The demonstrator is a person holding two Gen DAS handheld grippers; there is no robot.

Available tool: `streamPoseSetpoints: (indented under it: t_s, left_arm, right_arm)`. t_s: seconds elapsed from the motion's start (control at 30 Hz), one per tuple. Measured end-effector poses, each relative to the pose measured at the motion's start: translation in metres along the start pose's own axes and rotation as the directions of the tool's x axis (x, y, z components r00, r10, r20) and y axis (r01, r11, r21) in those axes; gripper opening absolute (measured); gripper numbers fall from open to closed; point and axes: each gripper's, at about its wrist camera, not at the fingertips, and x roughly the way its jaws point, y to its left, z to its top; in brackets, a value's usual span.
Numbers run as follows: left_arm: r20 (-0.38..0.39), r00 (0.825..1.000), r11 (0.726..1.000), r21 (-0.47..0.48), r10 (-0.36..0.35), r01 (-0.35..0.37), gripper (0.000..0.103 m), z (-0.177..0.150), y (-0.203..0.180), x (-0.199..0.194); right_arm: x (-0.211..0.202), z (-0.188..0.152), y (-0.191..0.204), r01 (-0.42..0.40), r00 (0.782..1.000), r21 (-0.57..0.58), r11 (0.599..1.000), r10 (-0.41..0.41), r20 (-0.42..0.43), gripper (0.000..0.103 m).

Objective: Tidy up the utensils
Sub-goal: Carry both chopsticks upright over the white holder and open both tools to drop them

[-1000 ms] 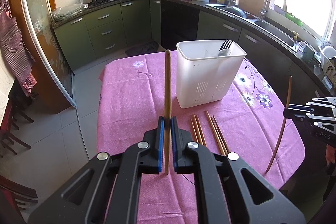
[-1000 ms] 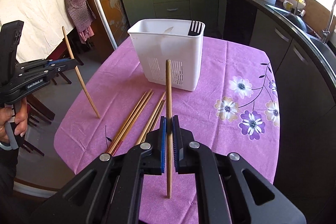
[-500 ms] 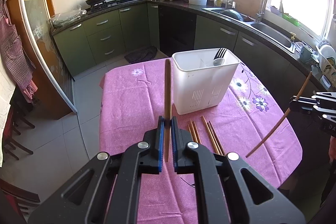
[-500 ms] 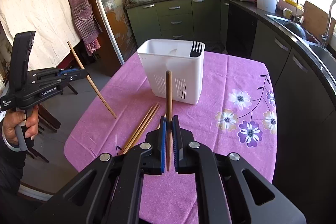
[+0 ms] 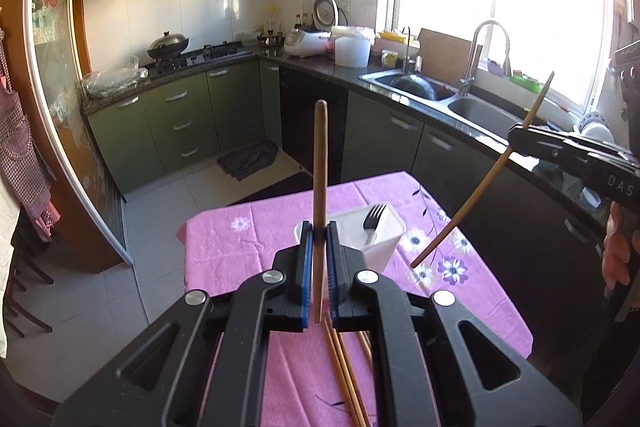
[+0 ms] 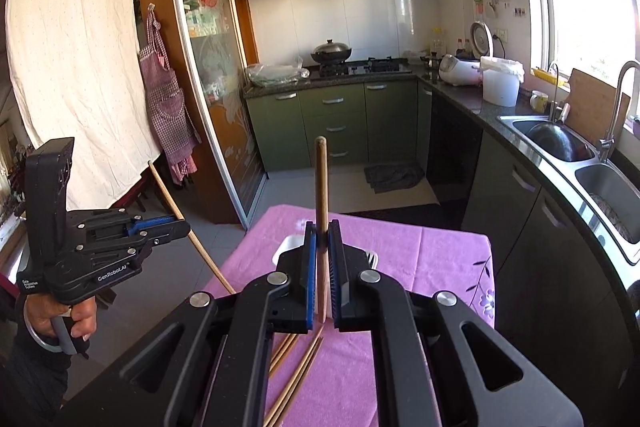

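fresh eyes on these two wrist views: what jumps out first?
Each gripper is shut on a single wooden chopstick held up above the table: the left gripper with its chopstick dead centre in its own view, the right gripper likewise with its chopstick. Below them sits the pink flowered tablecloth, with a white utensil holder holding a black fork, and loose chopsticks lying at the near edge.

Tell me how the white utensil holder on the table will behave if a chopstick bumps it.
The white utensil holder looks like thin plastic with only a fork inside, so probably light. Being tall and upright on the pink tablecloth, it may slide or tip under a sideways knock.
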Motion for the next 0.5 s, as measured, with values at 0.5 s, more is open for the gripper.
streamPoseSetpoints:
  t_s: [0.5]
  left_arm:
    - [-0.001, 0.999, 0.998, -0.024, 0.053, -0.053, 0.007, 0.022, -0.012, 0.105]
  right_arm:
    - [0.125, -0.006, -0.038, 0.053, 0.991, 0.042, 0.998, -0.047, -0.125, 0.007]
